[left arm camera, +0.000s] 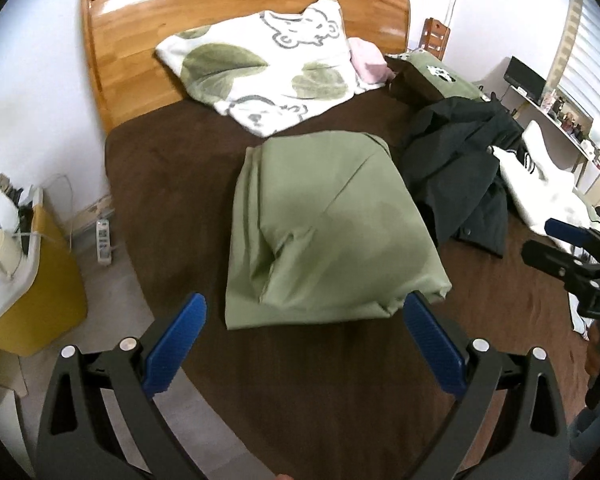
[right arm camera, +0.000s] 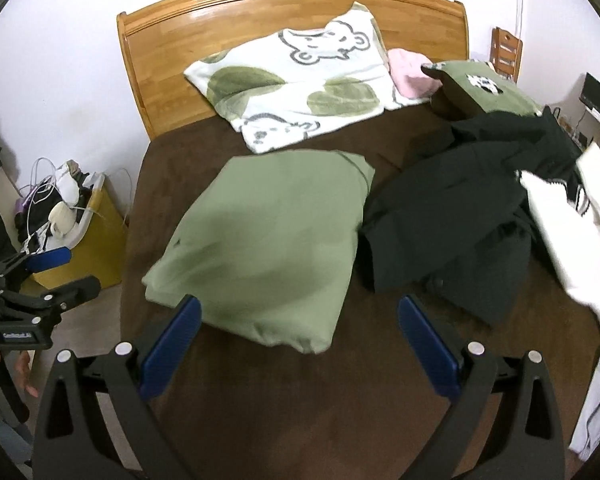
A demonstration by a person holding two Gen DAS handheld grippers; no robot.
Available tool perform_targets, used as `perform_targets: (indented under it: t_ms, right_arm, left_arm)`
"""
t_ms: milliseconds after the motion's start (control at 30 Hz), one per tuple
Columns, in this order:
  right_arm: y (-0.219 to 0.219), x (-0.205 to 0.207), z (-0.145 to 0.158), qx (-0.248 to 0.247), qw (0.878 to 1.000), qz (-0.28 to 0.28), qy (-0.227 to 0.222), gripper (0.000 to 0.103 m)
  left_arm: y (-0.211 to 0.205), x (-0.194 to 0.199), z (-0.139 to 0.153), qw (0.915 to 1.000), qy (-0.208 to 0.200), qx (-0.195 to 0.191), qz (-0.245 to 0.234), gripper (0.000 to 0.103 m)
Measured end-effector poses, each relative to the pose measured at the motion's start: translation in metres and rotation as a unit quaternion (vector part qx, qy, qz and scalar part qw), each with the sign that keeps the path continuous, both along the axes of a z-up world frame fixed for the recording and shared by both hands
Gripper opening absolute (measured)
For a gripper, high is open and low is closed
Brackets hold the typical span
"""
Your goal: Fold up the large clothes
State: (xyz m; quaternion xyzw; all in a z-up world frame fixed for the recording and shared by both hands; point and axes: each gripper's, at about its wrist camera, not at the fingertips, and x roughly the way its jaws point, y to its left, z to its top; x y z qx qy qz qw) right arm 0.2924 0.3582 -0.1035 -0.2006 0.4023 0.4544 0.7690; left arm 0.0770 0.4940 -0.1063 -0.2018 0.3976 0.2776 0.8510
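Note:
A folded green garment lies on the brown bed; it also shows in the right wrist view. A crumpled black garment lies to its right, with a white garment beyond. My left gripper is open and empty just before the green garment's near edge. My right gripper is open and empty at the same near edge. Each gripper shows in the other's view, the right one and the left one.
A bear-print blanket, a pink cloth and a green pillow lie by the wooden headboard. A yellow bin with clutter stands left of the bed. A desk stands at the right.

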Motion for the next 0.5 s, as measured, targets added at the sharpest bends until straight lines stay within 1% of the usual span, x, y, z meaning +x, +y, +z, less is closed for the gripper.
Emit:
perform_targets:
  t_ms: [33,100,200,267,333,400,500]
  right_arm:
    - [-0.007,-0.003,-0.002,0.003,1.0,-0.007,-0.003,0.097]
    - [-0.019,-0.007,-0.006,0.026,1.0,-0.015,0.006,0.097]
    - [-0.032,-0.015,-0.012,0.051,0.998,-0.031,-0.013,0.097]
    - [-0.042,-0.021,-0.016,0.068,0.997,-0.038,-0.018,0.097]
    - [-0.055,-0.029,-0.02,0.081,0.995,-0.05,-0.027,0.097]
    - [-0.066,-0.037,-0.021,0.084,0.994,-0.059,-0.038,0.097]
    - [-0.082,-0.054,-0.02,0.084,0.993,-0.074,-0.041,0.097]
  left_arm:
    - [-0.004,-0.004,-0.002,1.0,-0.002,0.003,0.005,0.097]
    - [-0.007,-0.01,-0.006,0.9998,-0.009,0.005,0.015,0.097]
    - [-0.01,-0.02,-0.011,0.9988,-0.031,0.009,0.037,0.097]
    - [-0.014,-0.028,-0.017,0.9977,-0.046,0.016,0.048,0.097]
    - [-0.02,-0.031,-0.02,0.9972,-0.054,0.024,0.045,0.097]
    - [-0.03,-0.033,-0.024,0.9972,-0.057,0.036,0.033,0.097]
    - [-0.047,-0.038,-0.022,0.9972,-0.048,0.056,0.012,0.097]
